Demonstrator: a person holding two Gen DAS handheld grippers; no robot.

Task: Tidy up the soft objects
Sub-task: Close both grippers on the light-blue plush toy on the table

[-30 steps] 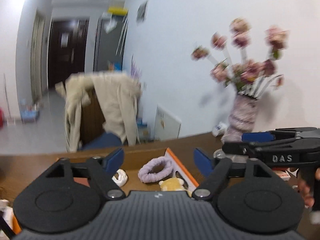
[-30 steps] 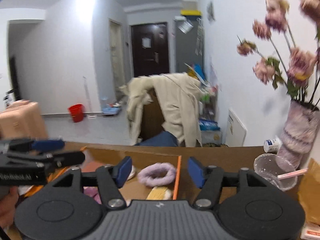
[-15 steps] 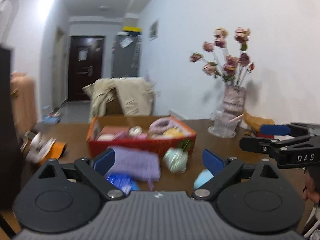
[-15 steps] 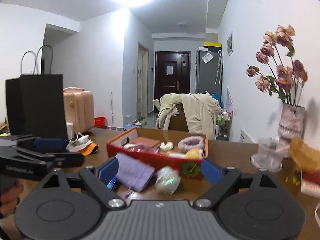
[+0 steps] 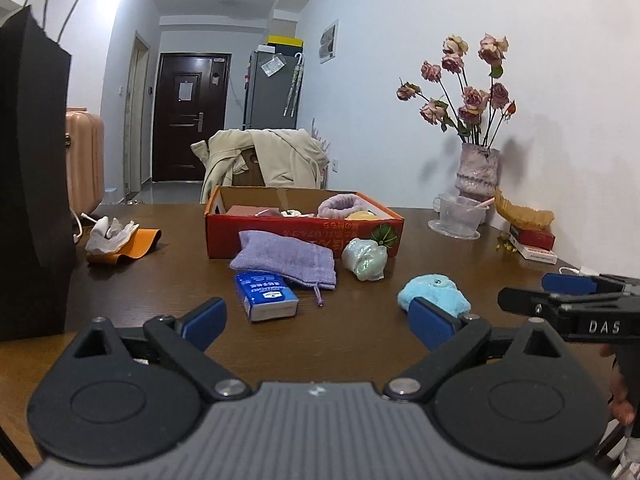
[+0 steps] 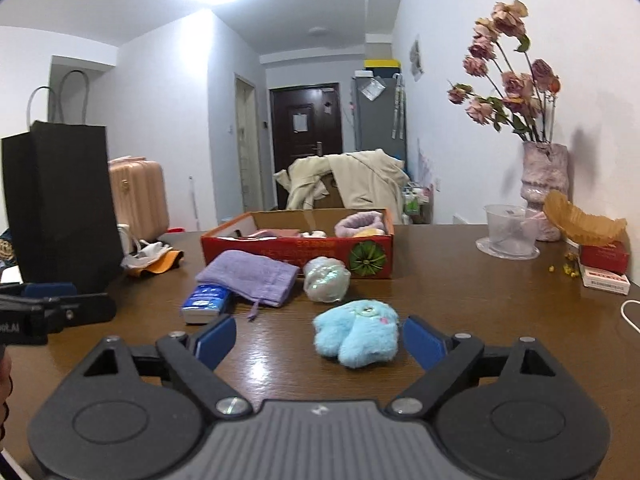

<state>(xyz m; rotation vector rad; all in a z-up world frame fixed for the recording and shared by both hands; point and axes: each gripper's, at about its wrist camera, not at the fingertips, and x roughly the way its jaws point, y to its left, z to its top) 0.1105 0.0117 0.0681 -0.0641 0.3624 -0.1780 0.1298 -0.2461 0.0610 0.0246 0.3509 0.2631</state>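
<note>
left gripper (image 5: 316, 326): jaws opening, nothing between, facing tissue pack (image 5: 266, 295) and purple pouch (image 5: 286, 258) | right gripper (image 6: 320, 340): jaws spread, empty, blue plush toy (image 6: 357, 332) straight ahead just beyond fingertips (nearer this hand), mid-table (image 6: 460, 292), long axis crosswise | red box (image 6: 296, 248) beyond toward far edge

Brown wood table (image 6: 460, 288) carries a red cardboard box (image 6: 280, 250) with a green round print; inside it a lilac scrunchie (image 6: 360, 222) and something yellow. In front lie a plain lavender pouch (image 6: 252, 274), a blue-and-white tissue pack (image 6: 206, 300), a pearly white-green iridescent toy (image 6: 326, 278) and a sky-blue plush (image 6: 358, 334). Black paper bag (image 6: 60, 200) on one side, mottled pink-white vase (image 6: 546, 176) with faded pink roses on the other, orange cloth (image 5: 140, 242); both grippers black with blue pads (image 6: 422, 342).
</note>
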